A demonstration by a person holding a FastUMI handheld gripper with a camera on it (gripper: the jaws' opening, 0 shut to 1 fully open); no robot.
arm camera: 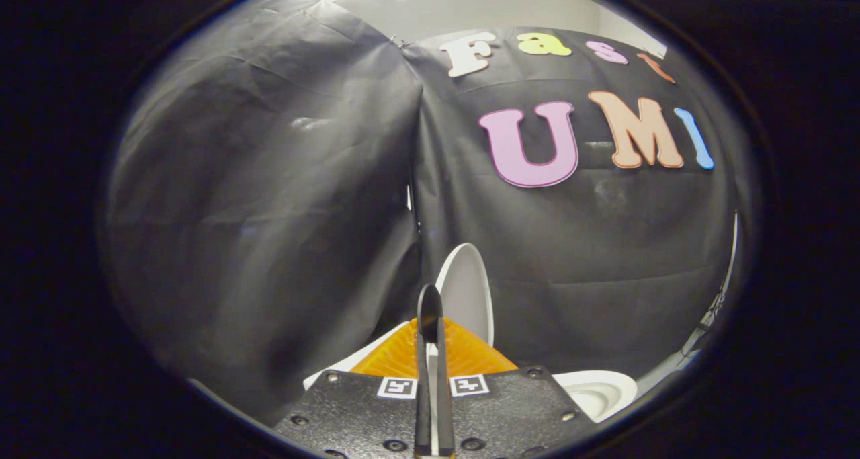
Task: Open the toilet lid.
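The white toilet lid [470, 291] stands raised and close to upright in front of the black cloth wall. Below it to the right is the white rim of the toilet bowl [601, 392]. My gripper [431, 311] points up at the lid with its fingers almost together, and only a thin pale sliver shows between them. The fingertips overlap the lid's left edge. I cannot tell whether they touch it, and nothing thick sits between them.
Black cloth walls [269, 197] close the booth on the left and behind the toilet, meeting in a corner seam just above the lid. A white part of the toilet [336, 373] shows left of the fingers. A pale strip [705, 324] runs down the far right.
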